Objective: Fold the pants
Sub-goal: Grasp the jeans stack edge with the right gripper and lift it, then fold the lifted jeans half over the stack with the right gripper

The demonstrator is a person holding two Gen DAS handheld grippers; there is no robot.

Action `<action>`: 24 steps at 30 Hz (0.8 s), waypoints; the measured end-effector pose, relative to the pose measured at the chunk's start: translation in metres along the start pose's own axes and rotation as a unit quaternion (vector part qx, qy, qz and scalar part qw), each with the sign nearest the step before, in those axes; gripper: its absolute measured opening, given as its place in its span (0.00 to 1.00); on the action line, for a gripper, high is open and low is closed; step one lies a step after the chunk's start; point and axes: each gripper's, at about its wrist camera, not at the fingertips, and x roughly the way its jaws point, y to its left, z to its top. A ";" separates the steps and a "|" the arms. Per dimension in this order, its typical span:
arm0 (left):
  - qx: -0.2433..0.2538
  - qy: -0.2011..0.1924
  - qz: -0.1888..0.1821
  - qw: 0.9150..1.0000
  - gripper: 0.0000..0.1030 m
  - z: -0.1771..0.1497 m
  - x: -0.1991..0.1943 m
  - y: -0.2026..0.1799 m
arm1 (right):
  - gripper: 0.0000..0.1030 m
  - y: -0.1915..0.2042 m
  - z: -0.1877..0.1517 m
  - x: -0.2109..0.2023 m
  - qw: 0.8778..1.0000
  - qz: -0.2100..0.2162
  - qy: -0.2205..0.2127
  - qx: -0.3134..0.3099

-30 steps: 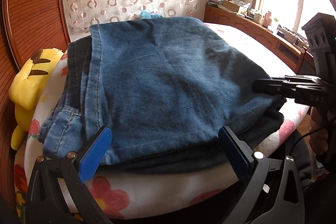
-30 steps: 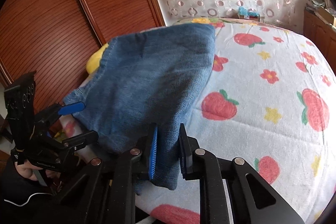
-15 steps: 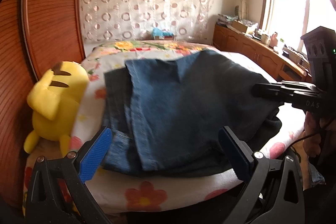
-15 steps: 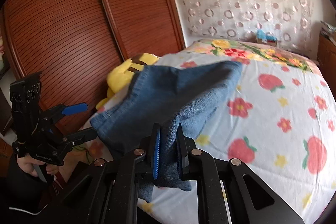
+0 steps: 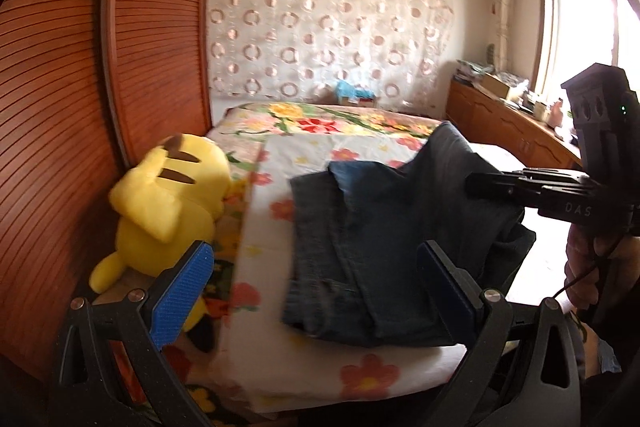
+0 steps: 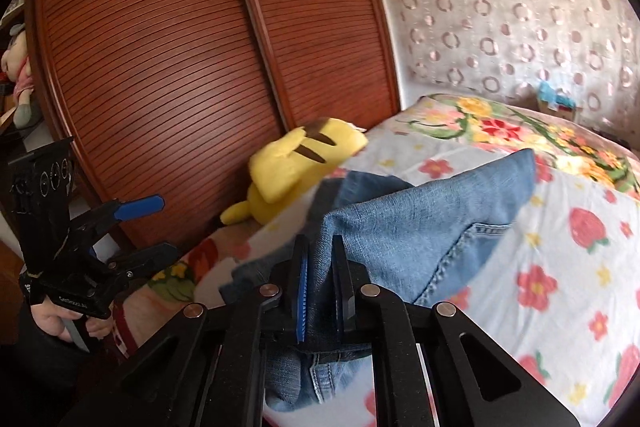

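Observation:
The blue jeans (image 5: 380, 247) lie folded near the front edge of the bed, their right side pulled up into a peak. In the right wrist view the jeans (image 6: 420, 227) rise from the sheet into my right gripper (image 6: 320, 247). Its jaws are closing, and the pads pinch a thick fold of denim. From the left wrist view the right gripper (image 5: 472, 183) reaches in from the right at the raised edge. My left gripper (image 5: 312, 259) stands wide open in front of the jeans with nothing gripped. It also shows as the left gripper (image 6: 164, 227), off the bed's left corner.
A yellow plush toy (image 5: 172, 195) sits at the bed's left edge against the wooden slatted wardrobe doors (image 6: 180, 67). The flowered bed sheet (image 5: 320, 155) stretches back to a curtained wall. A wooden sideboard (image 5: 512, 123) with clutter runs under the window on the right.
Both grippers have drawn back and upward from the bed. The right gripper kept its hold and lifted the jeans' right edge. The left gripper stayed open.

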 end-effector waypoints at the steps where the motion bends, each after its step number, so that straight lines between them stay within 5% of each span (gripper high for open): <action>1: -0.004 -0.003 0.007 1.000 0.98 0.000 -0.002 0.006 | 0.09 0.001 0.002 0.007 1.000 0.004 0.002 -0.002; 10: -0.031 -0.026 0.047 0.998 0.99 0.001 -0.023 0.046 | 0.09 0.019 0.011 0.077 0.997 0.048 0.051 -0.019; 18: -0.042 -0.027 0.060 0.997 0.99 -0.002 -0.024 0.058 | 0.08 0.020 -0.013 0.145 0.988 0.085 0.127 -0.004; 24: -0.040 -0.021 0.054 0.998 0.98 -0.004 -0.019 0.056 | 0.09 0.011 -0.007 0.157 0.989 0.085 0.123 0.007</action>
